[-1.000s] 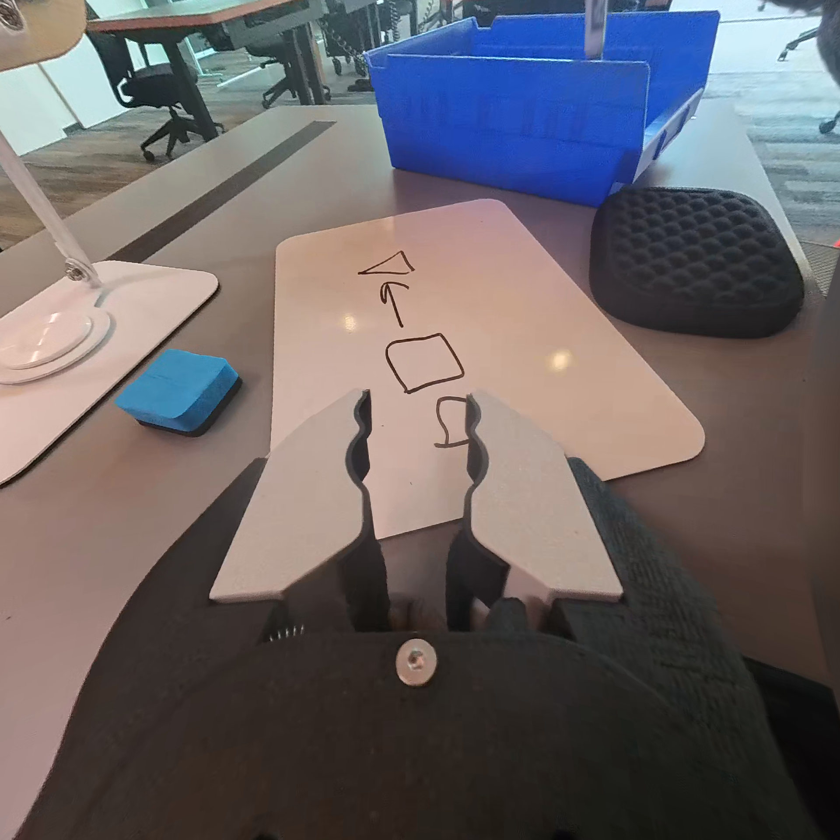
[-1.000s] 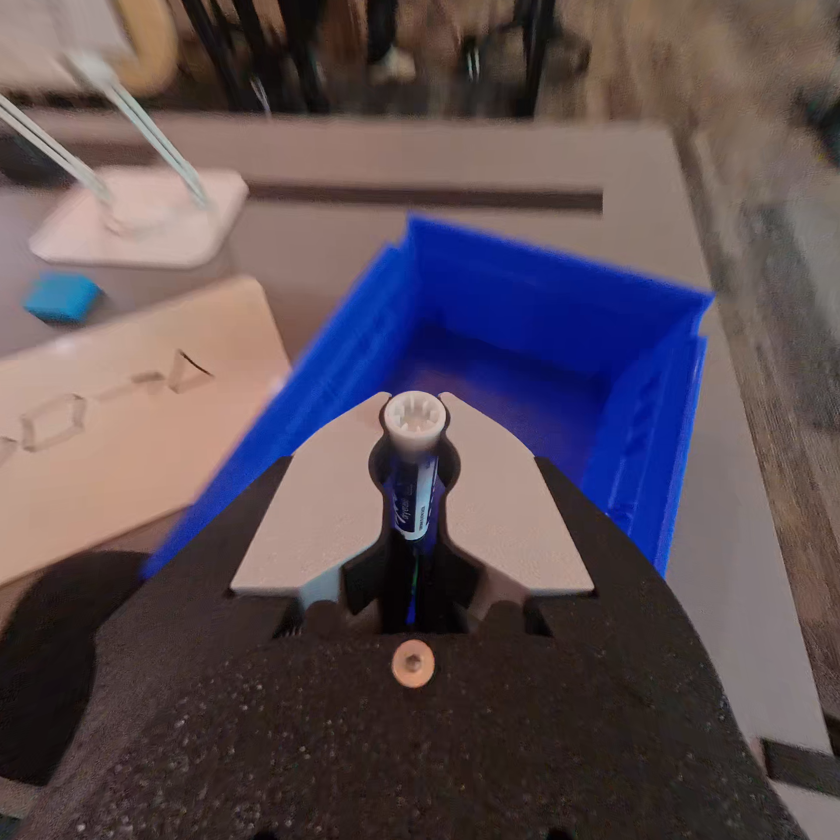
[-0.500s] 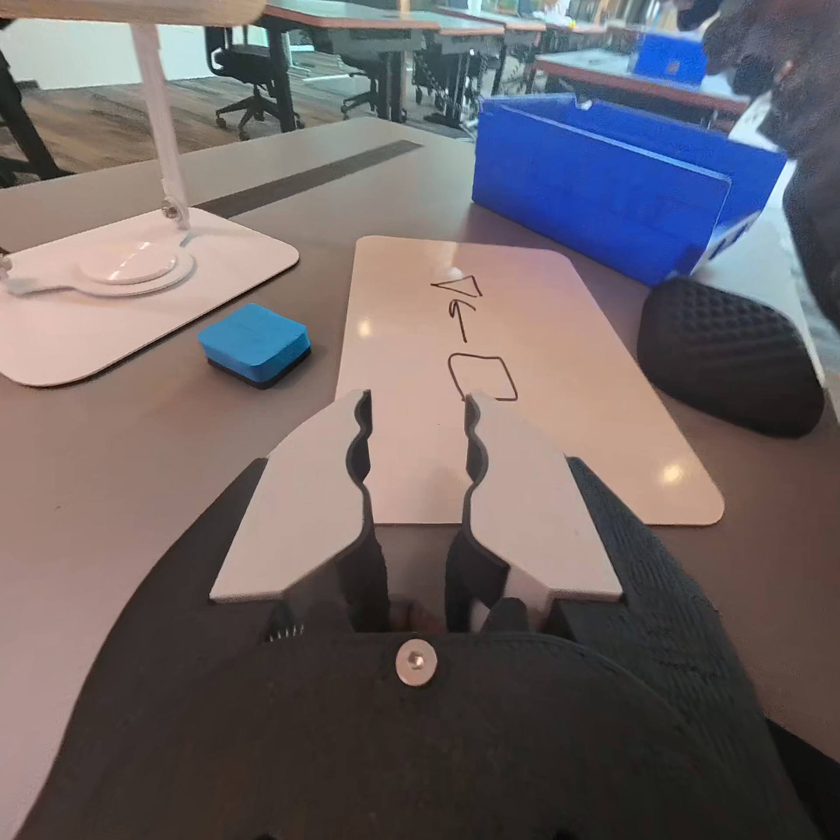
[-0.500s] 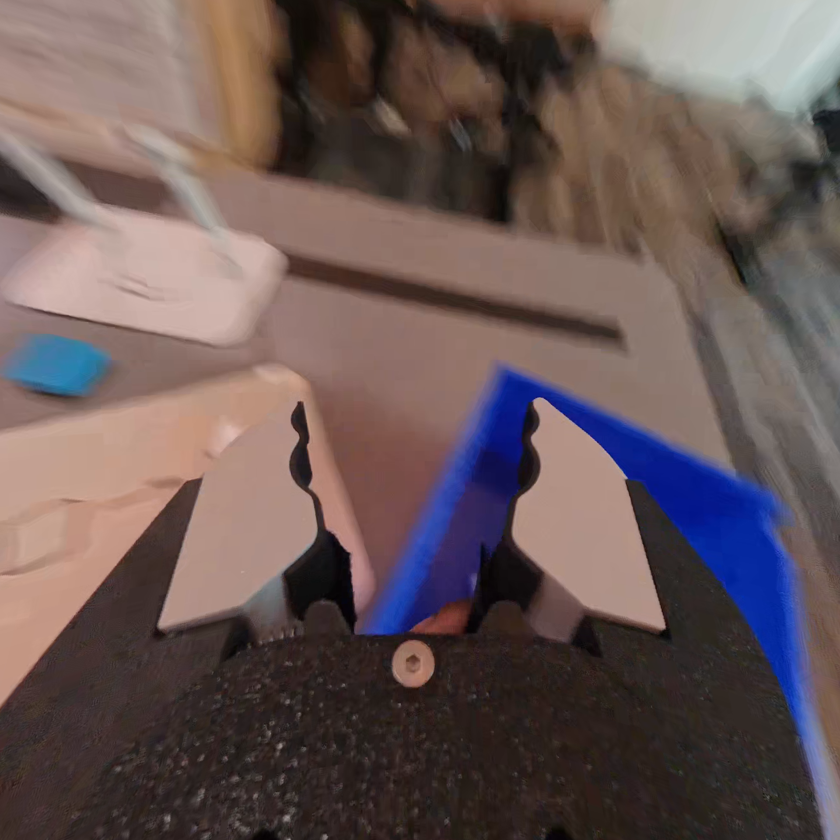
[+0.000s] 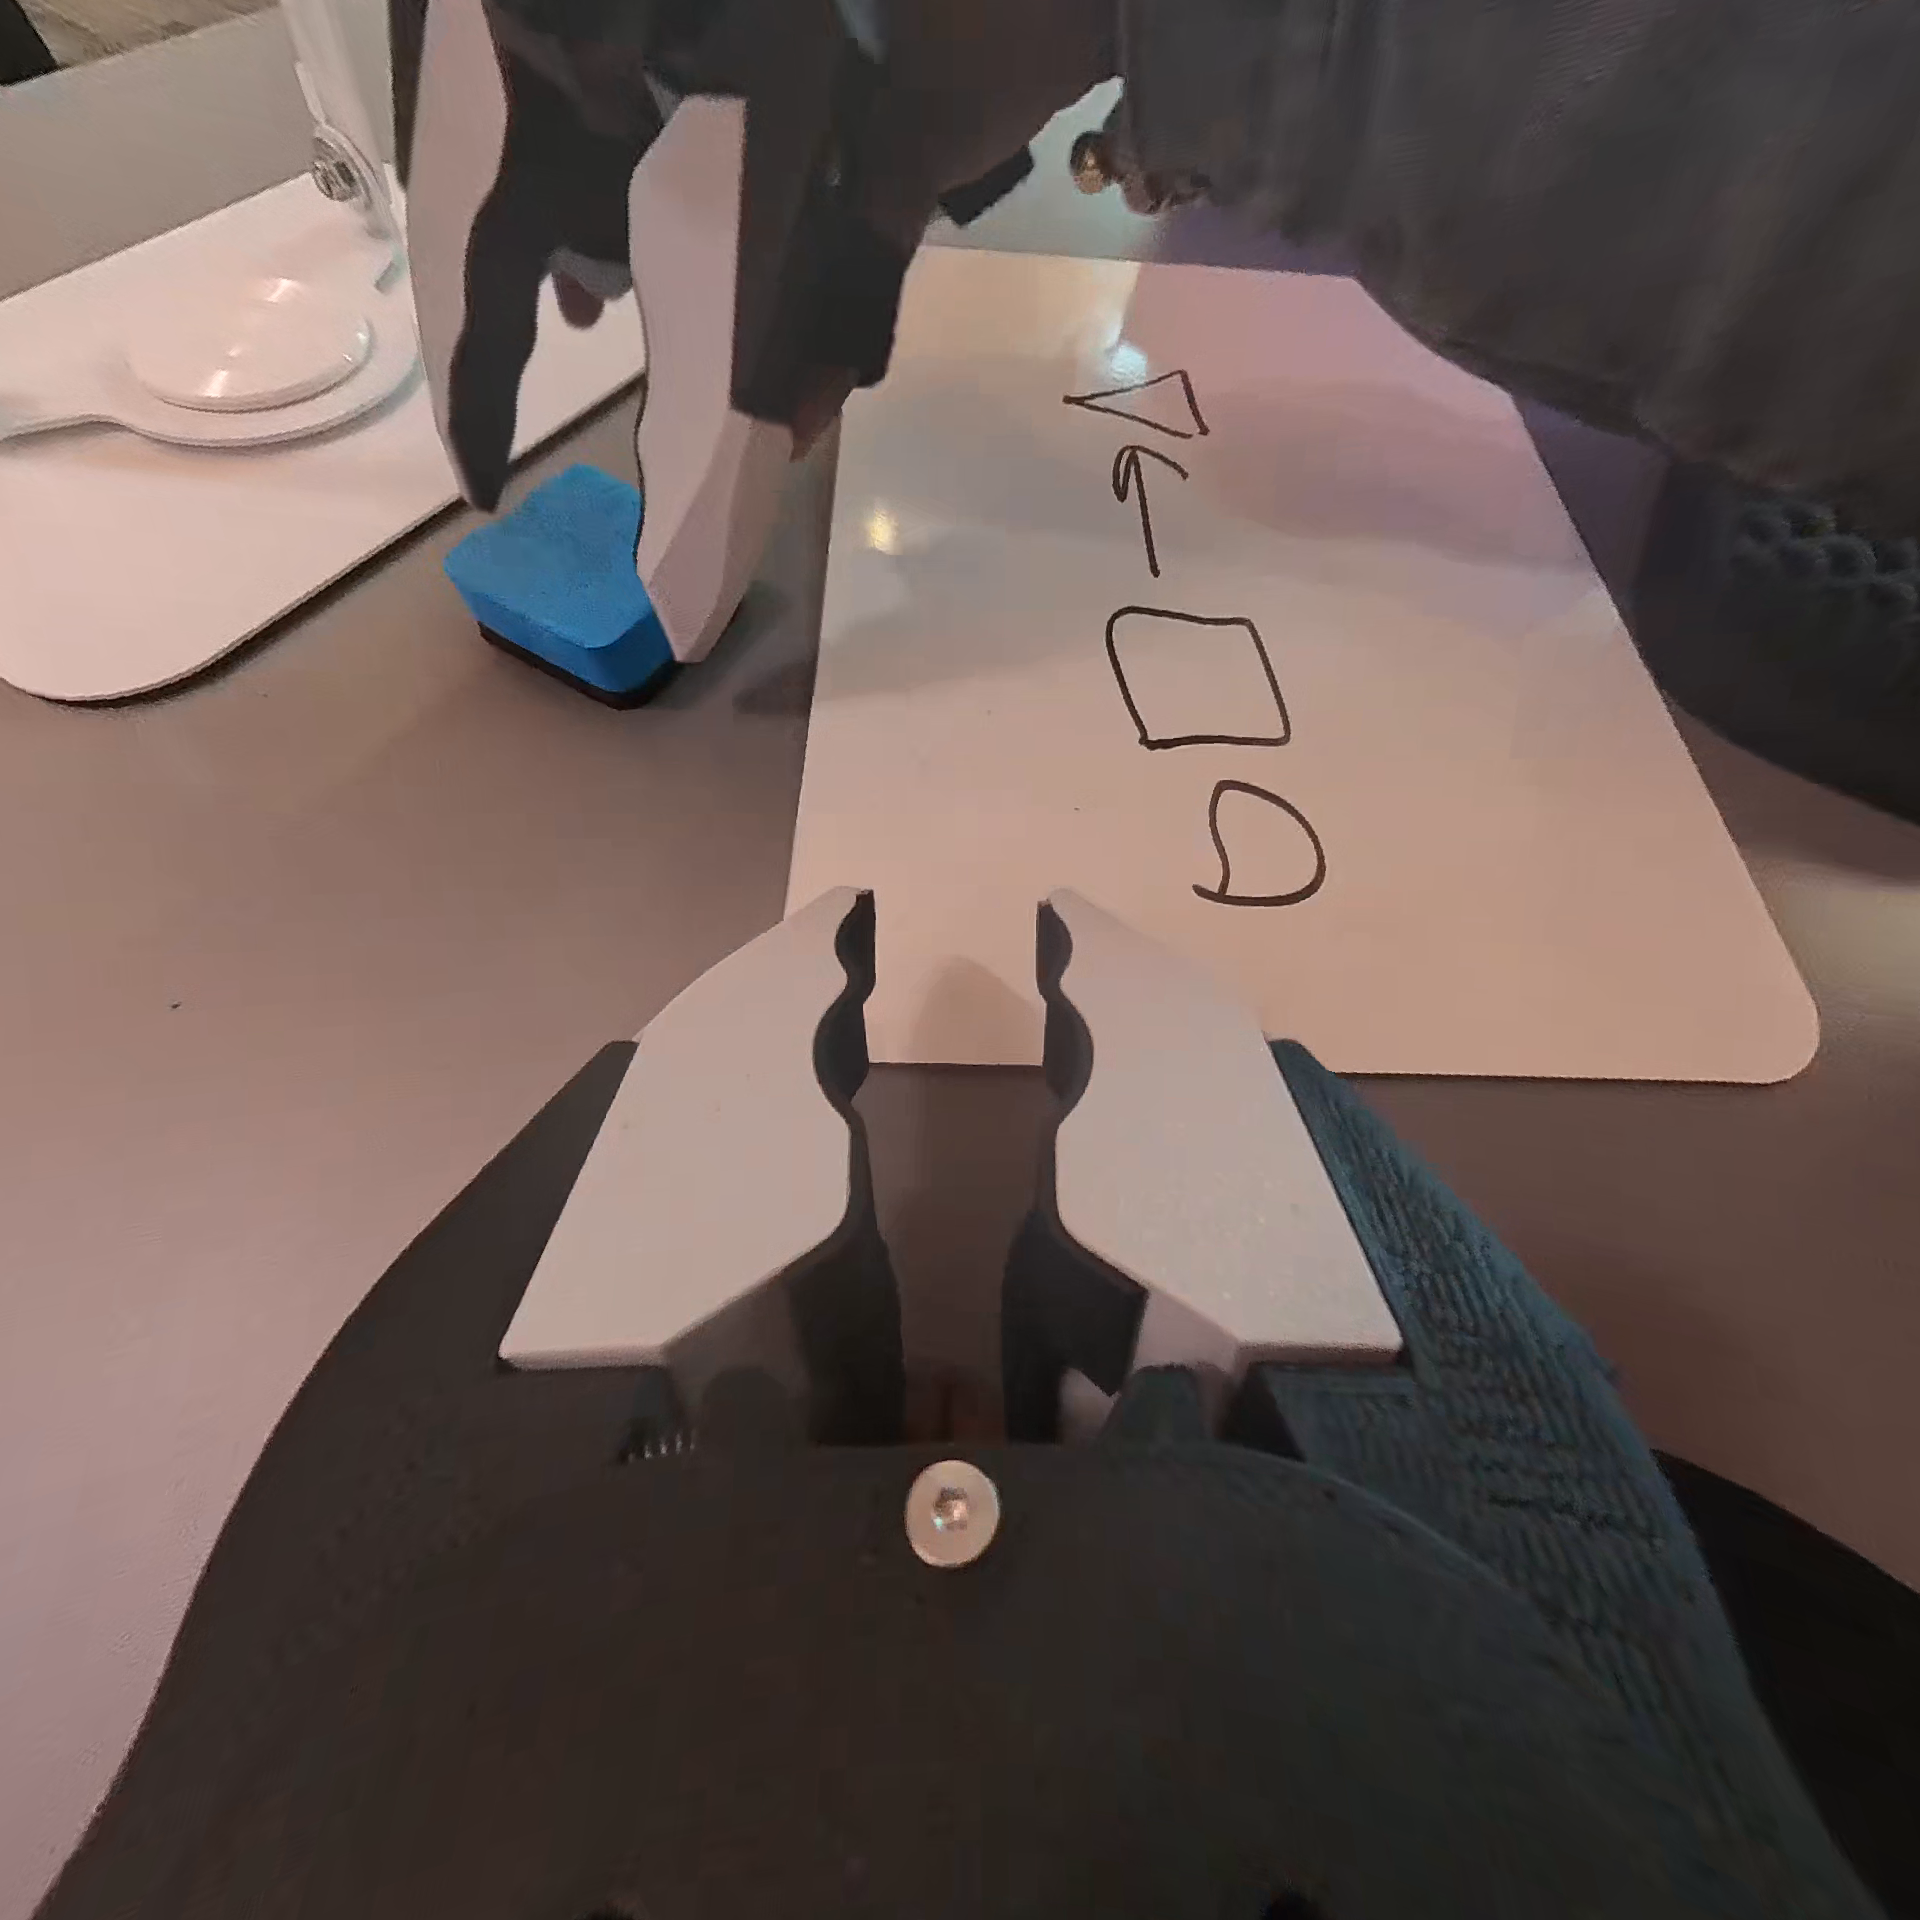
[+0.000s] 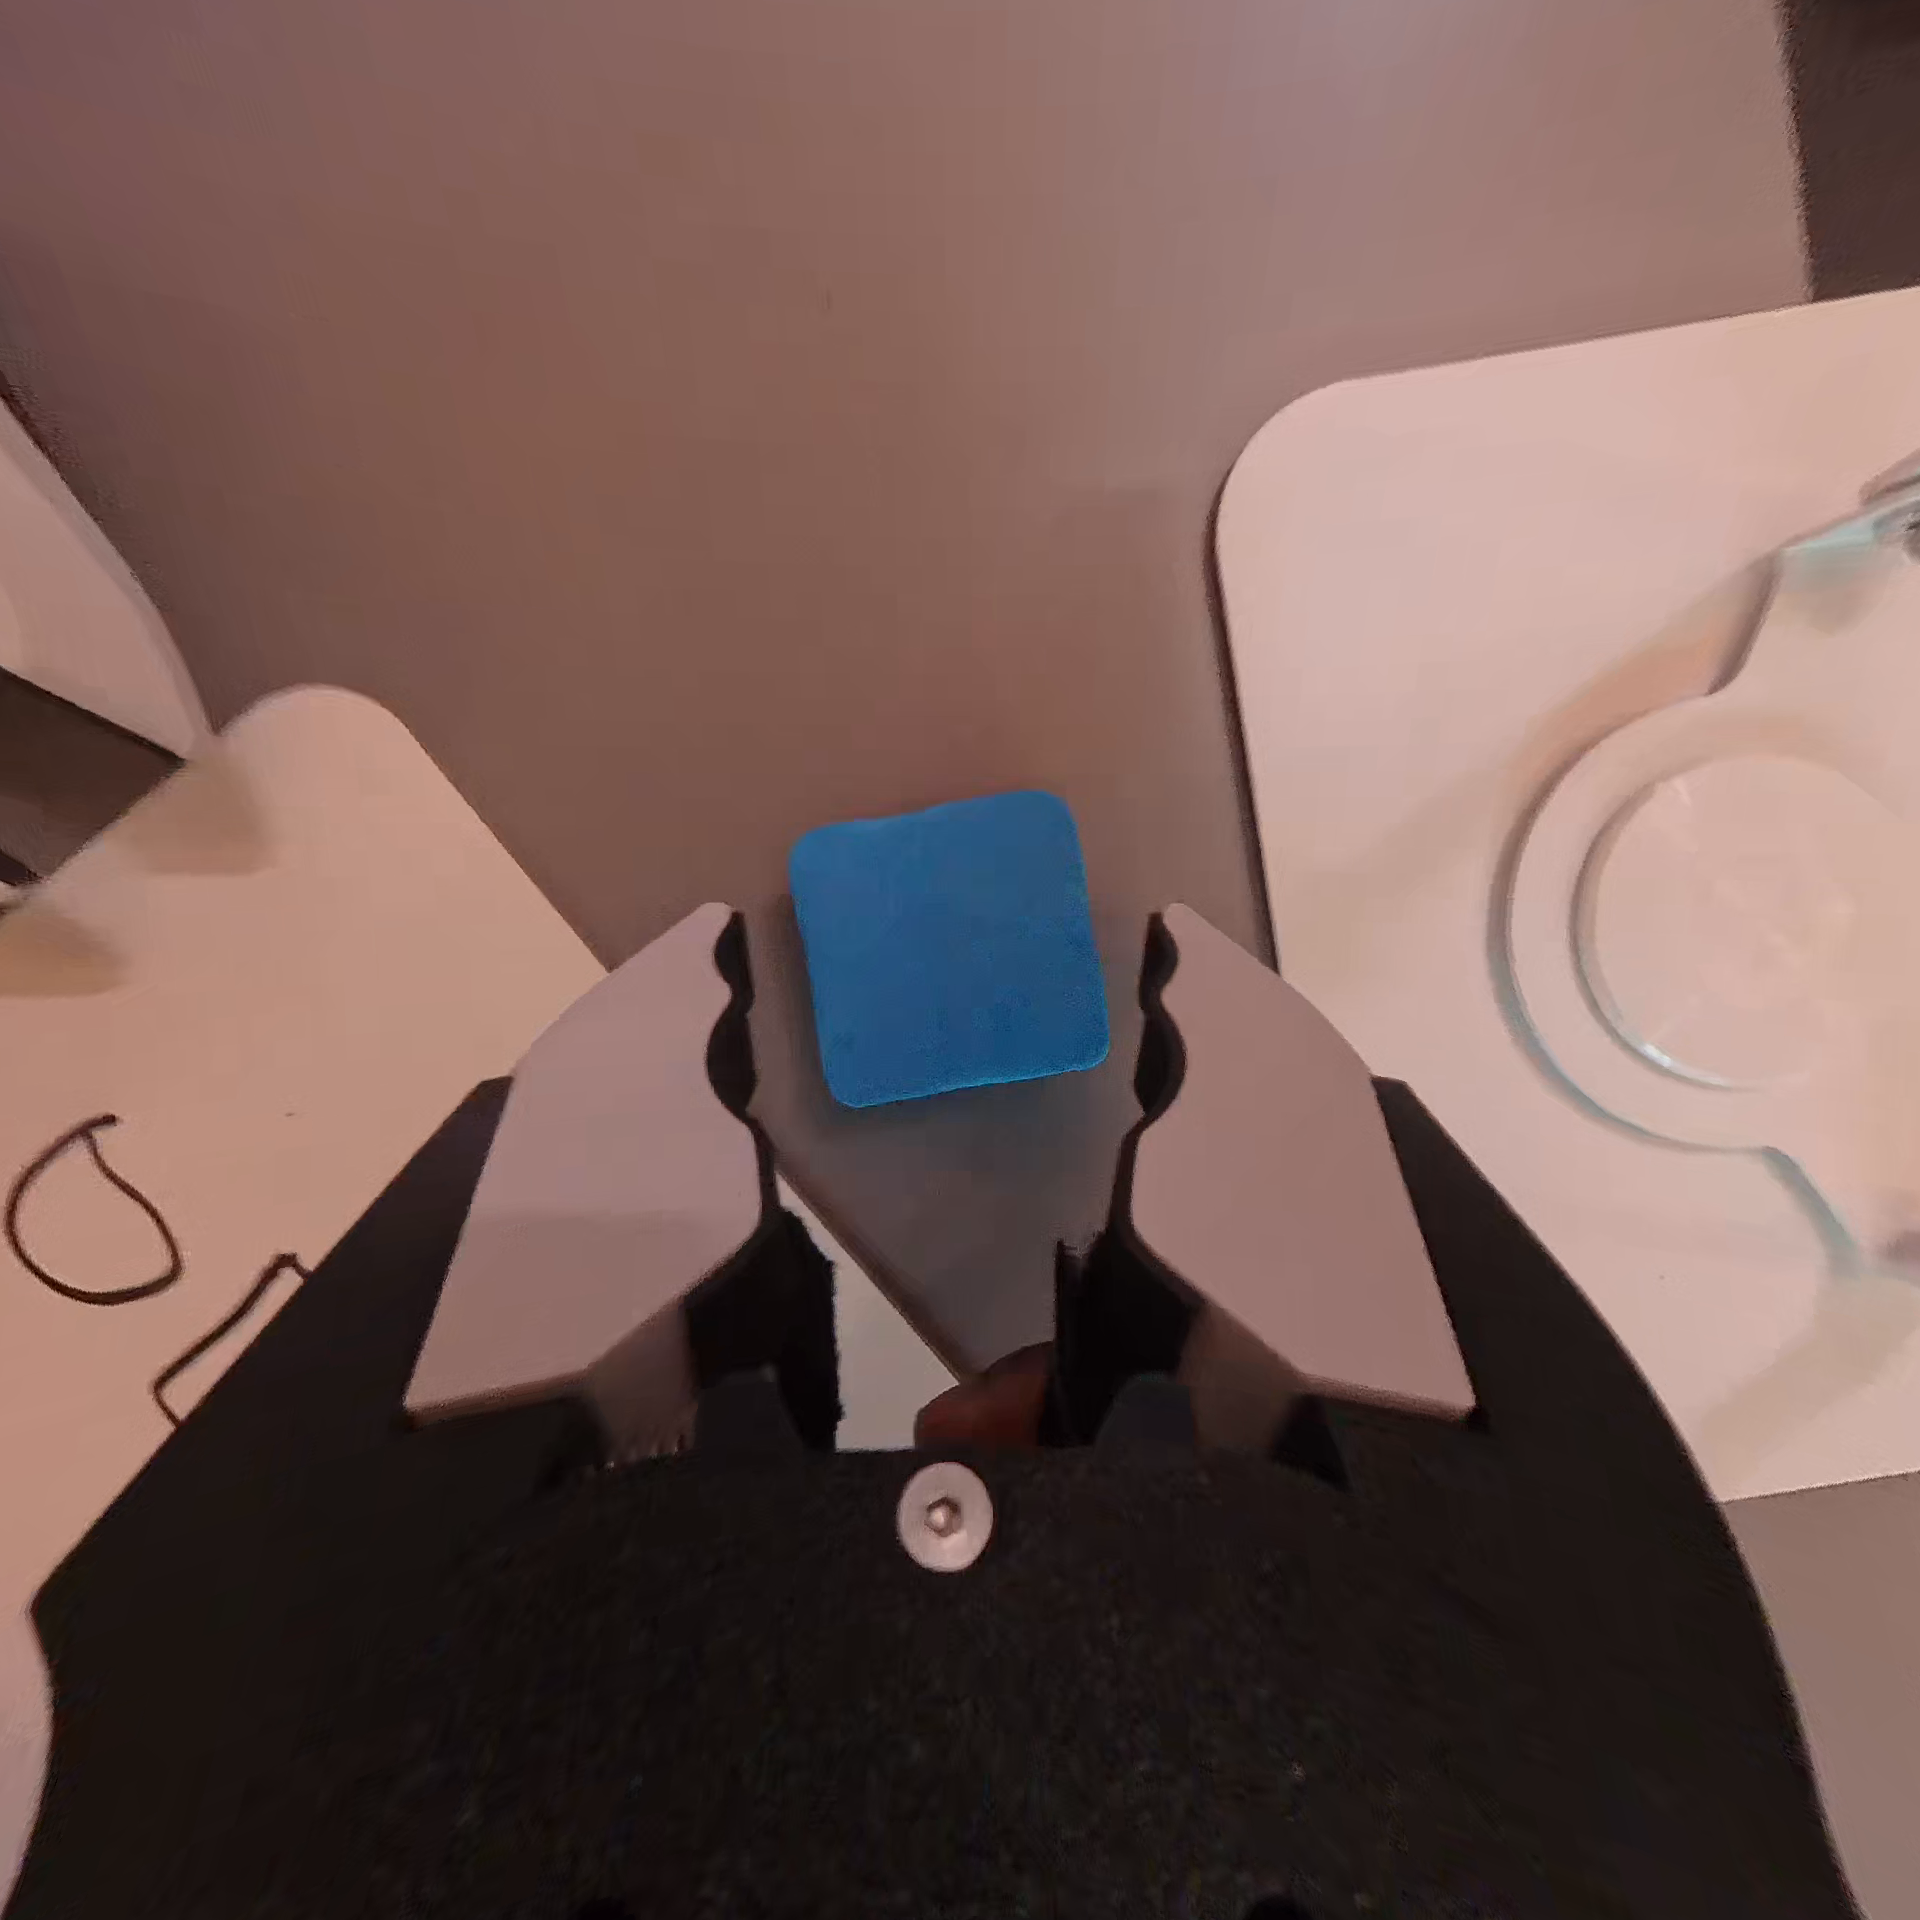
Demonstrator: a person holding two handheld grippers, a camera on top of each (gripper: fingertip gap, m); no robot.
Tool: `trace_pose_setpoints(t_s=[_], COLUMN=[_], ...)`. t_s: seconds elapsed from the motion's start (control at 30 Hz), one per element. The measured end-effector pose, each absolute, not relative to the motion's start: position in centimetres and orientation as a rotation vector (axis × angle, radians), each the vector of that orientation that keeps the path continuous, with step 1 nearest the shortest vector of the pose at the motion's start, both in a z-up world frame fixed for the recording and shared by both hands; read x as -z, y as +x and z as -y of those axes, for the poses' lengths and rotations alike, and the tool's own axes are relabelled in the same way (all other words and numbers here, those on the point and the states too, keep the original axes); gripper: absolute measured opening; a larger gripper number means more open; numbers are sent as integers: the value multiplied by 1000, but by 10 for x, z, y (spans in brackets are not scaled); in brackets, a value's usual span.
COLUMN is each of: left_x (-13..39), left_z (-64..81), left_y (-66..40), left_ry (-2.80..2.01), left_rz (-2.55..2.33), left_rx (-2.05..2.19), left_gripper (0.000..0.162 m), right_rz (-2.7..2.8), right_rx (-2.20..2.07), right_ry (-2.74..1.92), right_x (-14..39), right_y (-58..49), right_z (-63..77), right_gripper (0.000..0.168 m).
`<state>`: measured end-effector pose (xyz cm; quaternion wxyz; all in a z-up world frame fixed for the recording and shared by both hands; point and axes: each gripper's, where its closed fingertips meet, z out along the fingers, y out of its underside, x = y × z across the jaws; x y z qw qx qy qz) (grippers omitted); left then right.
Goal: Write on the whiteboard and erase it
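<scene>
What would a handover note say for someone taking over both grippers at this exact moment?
Right gripper: jaws open, straddling the blue eraser from above; not closed on it.
Left gripper: jaws open, empty, at the near edge of the whiteboard.
Eraser lies on the table, between the whiteboard and a white lamp base.
Done: drawings are on the board (triangle, arrow, square, half-round shape). No marker in view.
Left: close on the eraser, wipe the board clean.
</scene>
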<state>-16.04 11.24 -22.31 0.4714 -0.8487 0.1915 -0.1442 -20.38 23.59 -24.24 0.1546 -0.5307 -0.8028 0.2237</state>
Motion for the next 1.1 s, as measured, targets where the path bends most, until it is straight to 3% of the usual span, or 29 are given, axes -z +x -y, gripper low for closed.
trace_pose_setpoints(t_s=[0.03,0.07,0.3,0.5,0.53,0.6,0.67,0.77,0.97,1.03,1.1], left_x=[224,226,239,247,248,249,249,248,249,249,249], left_z=[-112,-112,-111,-109,-109,-109,-109,-109,-109,-108,-104], left_y=[-160,-159,-157,-154,-153,-153,-153,-153,-153,-151,-144], left_ry=[-2086,-2096,-2172,-2216,-2221,-2225,-2231,-2228,-2233,-2230,-2214], left_rz=[-478,-483,-540,-583,-592,-598,-588,-585,-583,-599,-668], left_rx=[354,352,310,300,296,294,305,318,325,328,341], left_gripper=[30,30,30,30,30,30,30,29,30,28,14], right_rz=[2337,2343,2165,2190,2184,2146,2069,2026,2086,2095,2077], right_rx=[-587,-565,-648,-557,-545,-561,-657,-713,-637,-583,-572], right_ry=[-1496,-1461,-1611,-1722,-1733,-1759,-1763,-1727,-1762,-1757,-1731], right_x=[248,248,206,226,230,233,223,212,227,235,236], right_y=[-202,-203,-156,-83,-78,-72,-72,-70,-73,-74,-76], right_z=[-237,-236,-191,-148,-146,-144,-142,-142,-136,-132,-131], right_gripper=[59,56,56,57,61,85,89,77,76,57,51])
